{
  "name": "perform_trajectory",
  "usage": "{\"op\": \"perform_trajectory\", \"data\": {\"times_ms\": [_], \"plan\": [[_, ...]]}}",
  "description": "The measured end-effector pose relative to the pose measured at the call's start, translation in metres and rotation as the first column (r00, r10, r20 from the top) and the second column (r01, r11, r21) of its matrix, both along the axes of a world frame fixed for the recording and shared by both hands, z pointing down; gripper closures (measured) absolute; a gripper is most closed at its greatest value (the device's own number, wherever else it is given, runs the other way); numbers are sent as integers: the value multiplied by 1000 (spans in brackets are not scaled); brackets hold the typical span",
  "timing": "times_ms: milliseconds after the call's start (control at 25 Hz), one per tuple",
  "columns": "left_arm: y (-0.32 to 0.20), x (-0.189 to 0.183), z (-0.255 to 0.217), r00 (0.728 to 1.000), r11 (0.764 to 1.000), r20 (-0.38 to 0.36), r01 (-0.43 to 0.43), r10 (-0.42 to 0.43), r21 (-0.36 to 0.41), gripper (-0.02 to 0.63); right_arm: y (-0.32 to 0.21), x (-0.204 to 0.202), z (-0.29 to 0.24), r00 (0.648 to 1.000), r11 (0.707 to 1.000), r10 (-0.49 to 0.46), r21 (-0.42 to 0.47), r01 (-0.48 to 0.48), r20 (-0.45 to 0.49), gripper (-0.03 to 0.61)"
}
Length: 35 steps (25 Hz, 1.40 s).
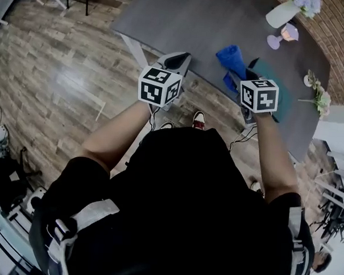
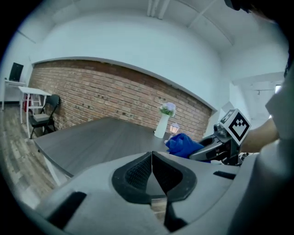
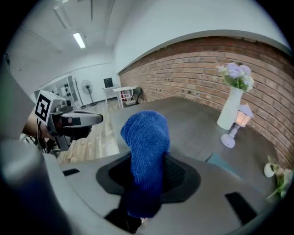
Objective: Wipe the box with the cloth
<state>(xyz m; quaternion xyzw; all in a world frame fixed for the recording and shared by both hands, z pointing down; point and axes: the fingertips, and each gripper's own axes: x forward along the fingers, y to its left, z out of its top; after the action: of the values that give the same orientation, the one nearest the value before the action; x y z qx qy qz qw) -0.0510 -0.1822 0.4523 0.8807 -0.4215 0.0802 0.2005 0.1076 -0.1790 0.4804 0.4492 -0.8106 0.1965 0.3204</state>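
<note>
My right gripper (image 1: 245, 74) is shut on a blue cloth (image 1: 232, 58), which stands up between its jaws (image 3: 146, 142) and hides the fingertips. It hangs over the near edge of the dark grey table (image 1: 194, 21). Just beyond and under it lies a flat teal box (image 1: 283, 90), mostly hidden by the gripper; only a teal corner (image 3: 219, 161) shows in the right gripper view. My left gripper (image 1: 176, 61) is to the left at the table's edge, its jaws (image 2: 151, 172) shut with nothing between them. From there the cloth (image 2: 181, 143) shows to the right.
A white vase with flowers (image 1: 283, 12) and a small lamp (image 1: 284, 35) stand at the table's far side. A small flower sprig (image 1: 319, 95) lies at the right end. The brick wall (image 1: 341, 33) is behind, with wood floor (image 1: 61, 72) to the left.
</note>
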Motion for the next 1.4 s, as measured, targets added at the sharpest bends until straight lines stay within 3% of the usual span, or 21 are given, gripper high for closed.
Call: {"op": "perform_trajectory", "data": {"times_ms": [120, 320, 600, 760, 1040, 1280, 1400], "plan": [[-4, -3, -4, 998, 998, 2, 55, -55, 3, 603, -9, -7, 21, 993, 989, -113, -102, 110, -27, 428], [-18, -7, -14, 981, 981, 19, 193, -193, 27, 603, -26, -10, 46, 955, 939, -293, -200, 279, -44, 427], [-13, 18, -18, 966, 968, 63, 249, -249, 18, 603, -63, 15, 54, 922, 909, -377, -224, 352, -81, 428], [-12, 28, -19, 957, 961, 89, 276, -276, 12, 603, -97, 38, 53, 931, 918, -358, -209, 337, -71, 426], [-12, 36, -28, 946, 952, 113, 304, -304, 23, 603, -144, 71, 49, 970, 952, -241, -196, 236, -6, 426], [-22, 59, -30, 958, 969, 148, 245, -246, 26, 603, -166, 104, 43, 992, 984, -130, -125, 128, -2, 426], [-29, 75, -26, 967, 980, 164, 197, -196, 13, 603, -162, 120, 44, 995, 985, -100, -139, 103, 32, 426]]}}
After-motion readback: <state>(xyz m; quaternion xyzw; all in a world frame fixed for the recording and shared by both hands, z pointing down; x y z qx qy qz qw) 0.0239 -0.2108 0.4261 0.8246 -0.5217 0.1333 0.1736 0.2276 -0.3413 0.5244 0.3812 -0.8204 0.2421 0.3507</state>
